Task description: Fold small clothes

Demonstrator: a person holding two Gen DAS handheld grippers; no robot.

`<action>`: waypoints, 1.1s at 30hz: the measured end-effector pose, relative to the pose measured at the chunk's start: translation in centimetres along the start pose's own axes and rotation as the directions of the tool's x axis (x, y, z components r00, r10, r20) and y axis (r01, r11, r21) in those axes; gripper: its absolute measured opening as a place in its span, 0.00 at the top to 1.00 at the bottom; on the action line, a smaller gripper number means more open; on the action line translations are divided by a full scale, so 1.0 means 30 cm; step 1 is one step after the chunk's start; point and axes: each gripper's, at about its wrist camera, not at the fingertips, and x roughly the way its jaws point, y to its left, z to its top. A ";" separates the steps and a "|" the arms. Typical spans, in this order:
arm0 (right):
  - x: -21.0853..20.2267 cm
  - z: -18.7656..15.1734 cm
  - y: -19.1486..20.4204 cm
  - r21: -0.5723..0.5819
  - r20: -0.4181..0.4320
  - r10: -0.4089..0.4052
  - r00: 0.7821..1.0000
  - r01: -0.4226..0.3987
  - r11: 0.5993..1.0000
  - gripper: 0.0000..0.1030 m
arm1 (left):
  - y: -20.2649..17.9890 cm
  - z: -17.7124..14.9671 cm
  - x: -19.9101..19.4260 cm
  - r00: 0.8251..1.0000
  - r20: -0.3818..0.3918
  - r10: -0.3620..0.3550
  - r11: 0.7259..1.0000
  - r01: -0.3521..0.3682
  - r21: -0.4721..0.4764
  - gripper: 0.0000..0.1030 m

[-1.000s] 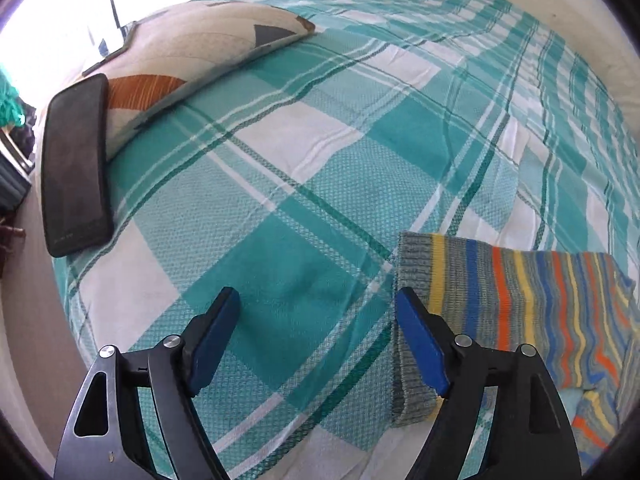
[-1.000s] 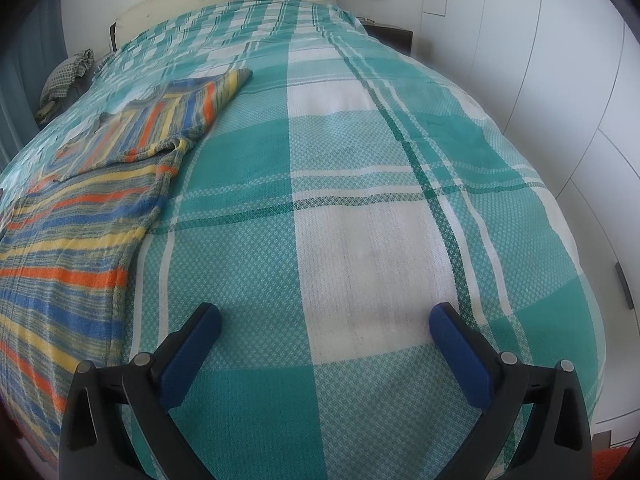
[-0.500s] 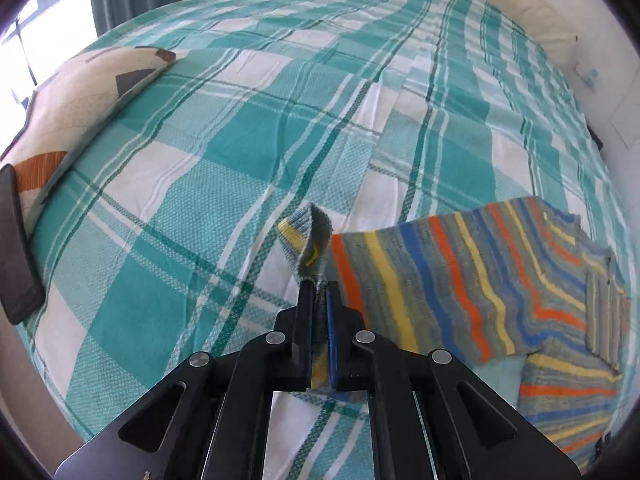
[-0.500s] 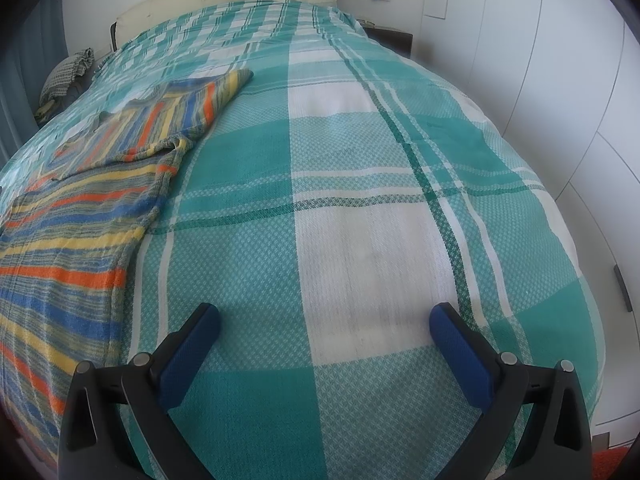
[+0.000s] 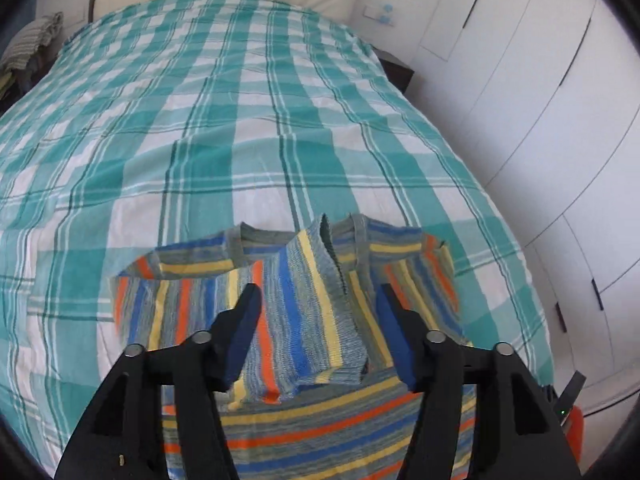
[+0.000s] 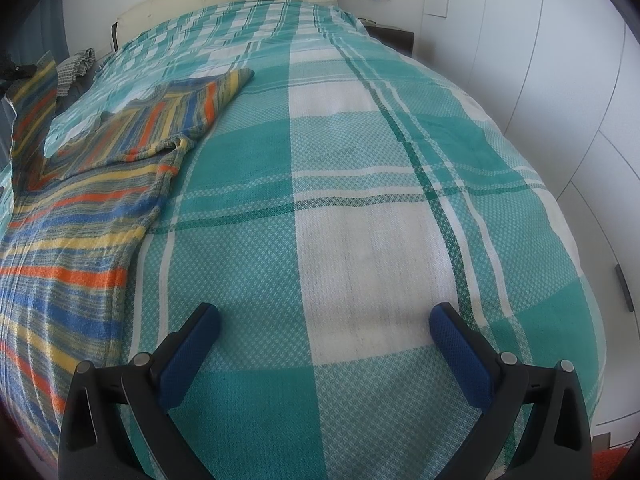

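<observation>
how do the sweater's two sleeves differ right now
The left sleeve is folded across the sweater body; the right sleeve lies spread out sideways on the bedspread. The left sleeve's cuff points toward the neckline; the right sleeve's points away from the body. Both share the same stripes.

Both the left gripper (image 5: 318,328) and the right gripper (image 6: 324,342) have black angular frames, silver screws and dark-blue textured pads.
</observation>
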 end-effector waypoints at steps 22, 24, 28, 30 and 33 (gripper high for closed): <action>-0.001 -0.011 0.014 -0.025 0.004 -0.011 1.000 0.011 1.000 0.00 | 0.418 -0.573 -0.097 0.945 -0.052 0.323 0.912 -0.325 -0.251 0.02; -0.002 -0.011 0.016 -0.025 0.003 -0.011 1.000 0.011 1.000 0.00 | 0.463 -0.641 -0.159 0.938 -0.032 0.344 0.896 -0.338 -0.288 0.02; -0.001 -0.013 0.017 -0.029 0.010 -0.017 1.000 0.017 0.999 0.00 | 0.558 -0.768 -0.210 0.894 -0.028 0.448 0.836 -0.430 -0.343 0.02; -0.003 -0.017 0.021 -0.034 0.022 -0.025 0.999 0.026 0.999 0.00 | 0.592 -0.831 -0.191 0.850 -0.064 0.523 0.790 -0.511 -0.339 0.01; -0.005 -0.021 0.024 -0.038 0.034 -0.034 0.999 0.035 0.999 0.00 | 0.611 -0.841 -0.190 0.850 -0.067 0.523 0.769 -0.503 -0.395 0.00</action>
